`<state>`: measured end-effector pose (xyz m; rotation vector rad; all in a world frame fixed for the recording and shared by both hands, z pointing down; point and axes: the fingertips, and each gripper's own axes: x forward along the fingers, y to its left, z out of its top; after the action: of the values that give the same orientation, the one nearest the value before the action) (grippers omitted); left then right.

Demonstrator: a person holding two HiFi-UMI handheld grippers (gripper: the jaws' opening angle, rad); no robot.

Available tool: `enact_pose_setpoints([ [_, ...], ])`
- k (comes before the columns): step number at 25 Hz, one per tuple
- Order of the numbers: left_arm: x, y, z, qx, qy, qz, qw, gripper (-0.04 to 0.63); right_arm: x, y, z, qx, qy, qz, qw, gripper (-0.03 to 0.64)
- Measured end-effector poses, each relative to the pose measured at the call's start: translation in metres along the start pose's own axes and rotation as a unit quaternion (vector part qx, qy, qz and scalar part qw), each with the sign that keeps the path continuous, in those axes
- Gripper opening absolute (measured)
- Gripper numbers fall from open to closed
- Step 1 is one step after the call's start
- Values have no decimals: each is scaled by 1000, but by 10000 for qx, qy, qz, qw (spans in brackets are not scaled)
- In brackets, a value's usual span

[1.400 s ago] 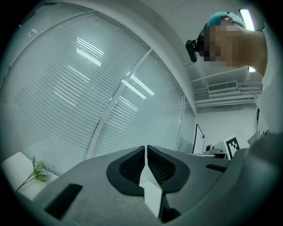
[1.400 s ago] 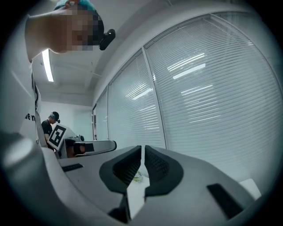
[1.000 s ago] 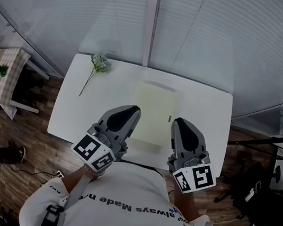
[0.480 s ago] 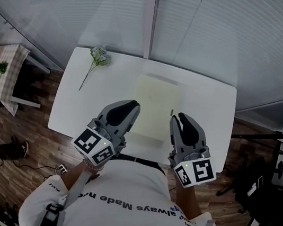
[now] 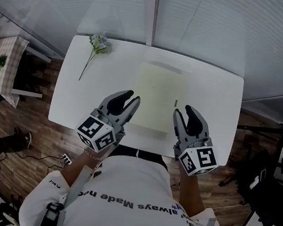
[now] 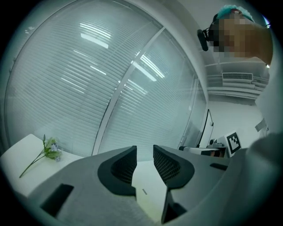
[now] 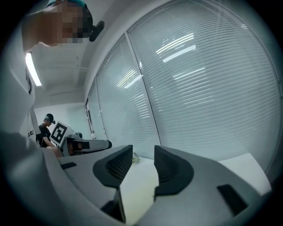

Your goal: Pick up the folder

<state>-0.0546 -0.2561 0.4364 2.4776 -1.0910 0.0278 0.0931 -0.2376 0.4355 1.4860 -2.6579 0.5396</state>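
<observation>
The pale folder point(image 5: 156, 96) lies flat in the middle of the white table point(image 5: 74, 98), with a flower sprig point(image 5: 96, 48) at the far left corner. We hold our left gripper point(image 5: 132, 97) at the folder's near left edge and our right gripper point(image 5: 183, 111) at its near right edge. Both have just been opening their jaws, which now stand slightly apart and clasp nothing.

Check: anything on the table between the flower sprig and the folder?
No. In the head view only bare white table lies between the flower sprig and the pale yellow folder.
</observation>
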Motion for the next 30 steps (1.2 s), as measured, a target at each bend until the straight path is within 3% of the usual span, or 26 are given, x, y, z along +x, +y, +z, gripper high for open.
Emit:
enact_pose_setpoints([
  [10, 20, 63, -86, -406, 778, 448, 9951, 141, 22, -45, -85, 373, 706, -134, 9967, 208],
  [19, 38, 108, -167, -774, 1524, 568, 9836, 209, 41, -84, -160, 633, 1296, -337, 9890, 245],
  [30, 50, 146, -230, -1097, 2085, 762, 9689, 275, 56, -112, -242, 1229, 1896, -473, 9730, 293],
])
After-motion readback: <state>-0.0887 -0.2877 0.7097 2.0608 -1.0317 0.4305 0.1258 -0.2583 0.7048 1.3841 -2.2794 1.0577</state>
